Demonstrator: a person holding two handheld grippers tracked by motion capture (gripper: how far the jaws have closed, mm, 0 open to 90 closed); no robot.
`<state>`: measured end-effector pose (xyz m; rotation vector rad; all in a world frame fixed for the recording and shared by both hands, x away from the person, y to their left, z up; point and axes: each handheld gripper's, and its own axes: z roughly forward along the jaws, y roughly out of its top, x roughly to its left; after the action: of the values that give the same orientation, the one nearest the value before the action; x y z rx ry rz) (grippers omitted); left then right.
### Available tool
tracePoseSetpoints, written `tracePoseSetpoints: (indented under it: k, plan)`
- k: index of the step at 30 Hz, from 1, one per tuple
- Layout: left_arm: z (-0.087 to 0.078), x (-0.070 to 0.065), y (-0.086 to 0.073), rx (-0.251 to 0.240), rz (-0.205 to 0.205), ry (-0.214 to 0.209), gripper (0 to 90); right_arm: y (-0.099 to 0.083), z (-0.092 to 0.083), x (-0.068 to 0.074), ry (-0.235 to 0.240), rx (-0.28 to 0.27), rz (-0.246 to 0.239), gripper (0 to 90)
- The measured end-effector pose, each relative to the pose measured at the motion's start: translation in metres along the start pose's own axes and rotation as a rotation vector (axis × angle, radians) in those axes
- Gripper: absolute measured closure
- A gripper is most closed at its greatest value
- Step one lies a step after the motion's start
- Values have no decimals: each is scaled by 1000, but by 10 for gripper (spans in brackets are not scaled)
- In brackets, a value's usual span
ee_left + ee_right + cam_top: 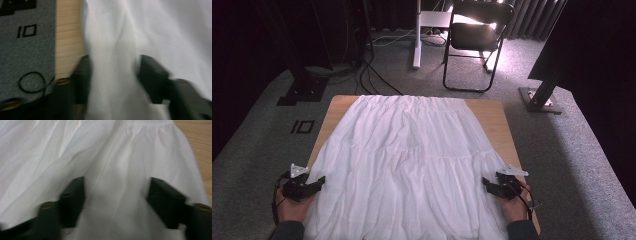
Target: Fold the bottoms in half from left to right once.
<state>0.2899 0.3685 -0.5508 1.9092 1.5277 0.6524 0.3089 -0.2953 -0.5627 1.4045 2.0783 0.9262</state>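
A white skirt (412, 160) lies spread flat over the wooden worktop (497, 120), covering most of it in the centre of the high view, its gathered waistband toward the top of the frame and its wide hem running off the bottom edge. Bare wood shows along the right side and at the upper left corner.

The left gripper (314, 184) sits at the lower left of the high view, at the skirt's left edge, held in a hand (292, 205) that comes in from the bottom. In the left gripper view its fingers (83, 77) stand apart with a ridge of white cloth between them; the picture is blurred, and they do not look pressed onto the cloth, so they are released.

The right gripper (489, 186) sits at the lower right of the high view, at the skirt's right edge, in the other hand (514, 205). In the right gripper view its fingers (75, 197) also stand apart, with a raised fold of skirt between them and gaps at the sides, so released too.

A black folding chair (477, 40) stands on the grey carpet (572, 150) at the top of the high view, with cables on the floor to its left
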Motion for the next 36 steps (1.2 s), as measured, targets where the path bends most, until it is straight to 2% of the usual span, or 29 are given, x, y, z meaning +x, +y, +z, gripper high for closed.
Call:
tracePoseSetpoints:
  k: [2, 4, 6, 8, 10, 11, 12, 14, 15, 16, 19, 23, 27, 29, 32, 33, 35, 36]
  plan:
    - [0, -4, 0, -8, 11, -22, 701, 3, -15, -5, -53, -48, 4, 427]
    - [0, -6, -1, -10, 9, -28, 783, 5, -29, -15, -92, -72, 30, 360]
    - [0, -7, -2, -17, 10, -26, 808, 2, -33, -26, -138, -24, 39, 288]
    - [0, -8, -2, -18, 12, -22, 813, -7, -30, -35, -158, 10, 61, 251]
    - [-1, -8, -2, -14, 18, -20, 820, -14, -24, -38, -139, 42, 71, 239]
    - [-1, -9, -1, -13, 29, -15, 829, -15, -22, -38, -147, 49, 67, 243]
    - [-1, -11, -1, -7, 47, 3, 845, -16, -20, -39, -145, 63, 67, 271]
    - [-3, -14, -1, 12, 91, 68, 869, -15, -19, -41, -76, 61, 96, 427]
    - [-4, -13, -1, 24, 108, 102, 873, -14, -19, -41, -66, 59, 97, 510]
    - [-5, -12, -1, 30, 114, 129, 876, -13, -20, -41, -57, 61, 88, 642]
    - [-9, -3, -3, 22, 101, 161, 880, -12, -21, -40, -57, 75, 78, 839]
    - [-19, 13, 0, 7, 74, 230, 881, -12, -21, -42, -51, 72, 82, 876]
    - [-23, 34, 2, 20, 64, 287, 881, -13, -22, -44, -48, 69, 87, 878]
    - [-24, 39, 2, 27, 61, 300, 881, -14, -22, -44, -51, 70, 90, 879]
    - [-27, 57, 1, 26, 23, 325, 881, -16, -25, -50, -102, 80, 83, 884]
    - [-28, 60, 0, 28, 15, 329, 881, -17, -26, -53, -135, 84, 83, 885]
    - [-31, 68, -3, 27, -7, 345, 881, -19, -28, -59, -170, 85, 95, 886]
    - [-31, 68, -3, 27, -7, 345, 881, -20, -29, -62, -183, 84, 100, 886]
